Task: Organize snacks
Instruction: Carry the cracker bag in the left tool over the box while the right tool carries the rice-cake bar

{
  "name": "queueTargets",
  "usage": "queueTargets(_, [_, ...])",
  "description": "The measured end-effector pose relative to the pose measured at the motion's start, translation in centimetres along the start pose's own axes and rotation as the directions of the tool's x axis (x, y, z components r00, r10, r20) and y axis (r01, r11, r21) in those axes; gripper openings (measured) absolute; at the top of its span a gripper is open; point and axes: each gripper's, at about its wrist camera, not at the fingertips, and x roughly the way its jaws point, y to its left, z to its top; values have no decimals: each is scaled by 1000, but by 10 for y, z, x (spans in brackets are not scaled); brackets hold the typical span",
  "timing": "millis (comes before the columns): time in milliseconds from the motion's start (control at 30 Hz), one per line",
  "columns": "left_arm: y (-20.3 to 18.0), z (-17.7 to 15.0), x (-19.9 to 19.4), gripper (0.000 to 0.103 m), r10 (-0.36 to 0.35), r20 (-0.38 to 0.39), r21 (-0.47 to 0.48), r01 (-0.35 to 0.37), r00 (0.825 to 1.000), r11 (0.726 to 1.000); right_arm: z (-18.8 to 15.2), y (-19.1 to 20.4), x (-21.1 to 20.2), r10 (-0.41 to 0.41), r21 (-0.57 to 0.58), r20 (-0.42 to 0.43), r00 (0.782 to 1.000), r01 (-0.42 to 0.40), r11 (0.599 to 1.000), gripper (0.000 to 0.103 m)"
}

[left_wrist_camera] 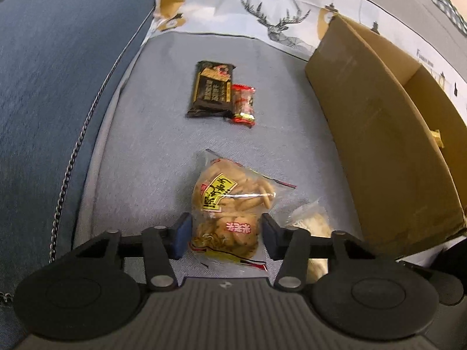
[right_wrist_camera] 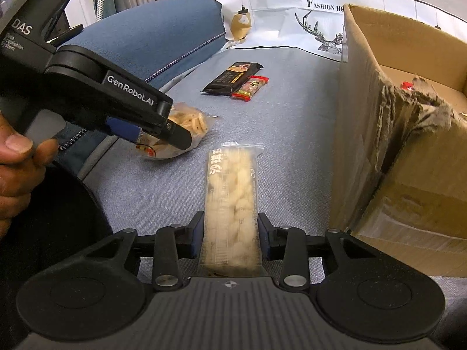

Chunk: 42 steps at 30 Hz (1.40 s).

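My left gripper (left_wrist_camera: 224, 234) is shut on a clear bag of tan crackers with a yellow label (left_wrist_camera: 229, 204); the bag lies on the grey sofa seat (left_wrist_camera: 140, 151). It also shows in the right wrist view (right_wrist_camera: 186, 125), held by the left gripper (right_wrist_camera: 157, 138). My right gripper (right_wrist_camera: 230, 233) is shut on a long clear pack of pale puffed sticks (right_wrist_camera: 232, 201). A black snack packet (left_wrist_camera: 211, 89) and a small red candy pack (left_wrist_camera: 243, 103) lie side by side farther back. The open cardboard box (left_wrist_camera: 379, 134) stands at the right.
A blue sofa armrest (left_wrist_camera: 58, 73) rises at the left. A white deer-print cushion (left_wrist_camera: 262, 8) lies along the back. The box (right_wrist_camera: 388, 134) has a torn near corner and holds a red item (right_wrist_camera: 407, 86). A person's hand (right_wrist_camera: 17, 157) grips the left gripper's handle.
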Motion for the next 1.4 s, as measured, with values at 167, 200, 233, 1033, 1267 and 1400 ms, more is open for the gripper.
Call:
queueTargets(167, [0, -2, -5, 46, -19, 30, 2, 19, 999, 1000, -1, 0, -1, 5, -9, -3, 1000, -5, 1000, 39])
queueTargets(200, [2, -2, -8, 46, -29, 41, -6, 30, 999, 1000, -1, 0, -1, 5, -10, -3, 1000, -5, 1000, 39])
queueTargets(233, [3, -2, -11, 45, -41, 53, -16, 41, 998, 999, -1, 0, -2, 6, -10, -4, 1000, -6, 1000, 39])
queueTargets(1033, [13, -15, -57, 45, -178, 263, -35, 194, 948, 980, 15, 10, -106, 16, -32, 185, 983, -10, 999, 38])
queueTargets(1267, [5, -19, -63, 45, -198, 277, 7, 204, 940, 979, 25, -18, -154, -22, 32, 303, 953, 13, 999, 38])
queueTargets(1400, [2, -22, -66, 45, -204, 288, 17, 208, 936, 978, 33, -47, -170, -103, 94, 353, 930, 74, 993, 38])
